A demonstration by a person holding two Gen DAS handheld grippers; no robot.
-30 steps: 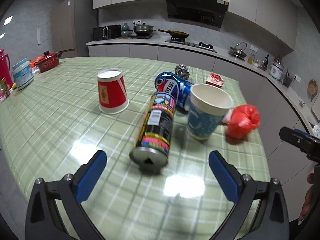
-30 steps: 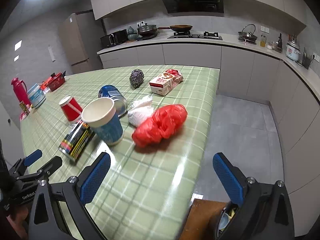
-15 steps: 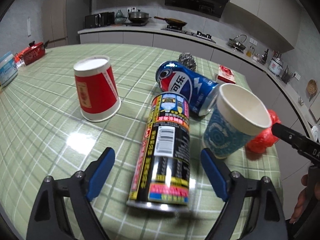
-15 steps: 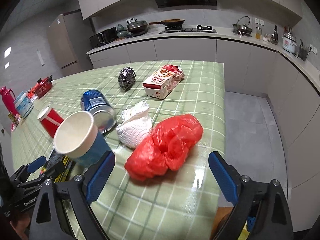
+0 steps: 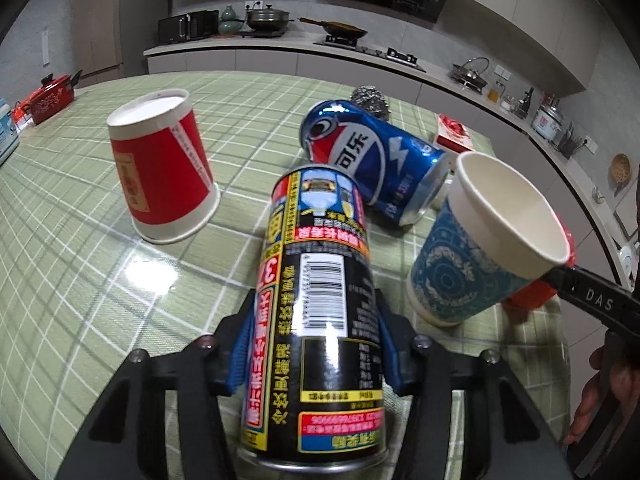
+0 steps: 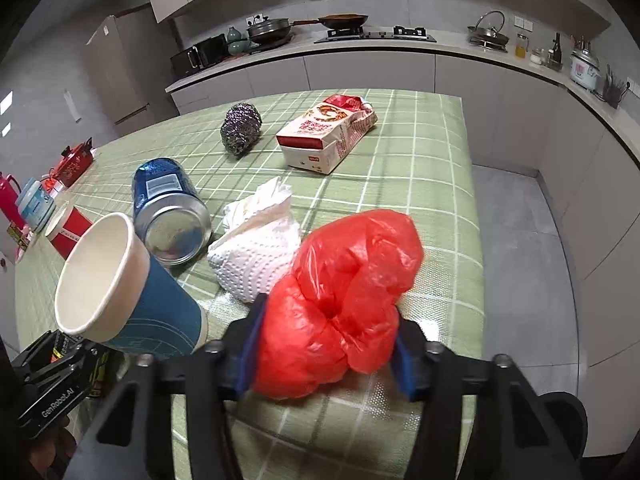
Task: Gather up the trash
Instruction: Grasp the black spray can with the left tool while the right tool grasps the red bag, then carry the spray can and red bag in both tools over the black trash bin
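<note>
Left wrist view: the left gripper (image 5: 316, 356) is clamped on the black can (image 5: 318, 304), blue pads pressed to both its sides; the can lies lengthwise on the green checked table (image 5: 80, 280). Beyond it an upside-down red paper cup (image 5: 162, 168) stands on the cloth, well apart to the left. A blue soda can (image 5: 372, 160) lies on its side just past the black can's far end. A blue paper cup (image 5: 480, 248) stands tilted just right of the black can.

Right wrist view: the right gripper (image 6: 326, 344) is closed against the red plastic bag (image 6: 344, 300) near the table's near right edge; the bag appears to rest on the cloth. A crumpled white tissue (image 6: 258, 248) touches the bag's far-left side. A steel scourer (image 6: 240, 128) and a red-and-white carton (image 6: 326, 136) lie toward the far edge.
</note>
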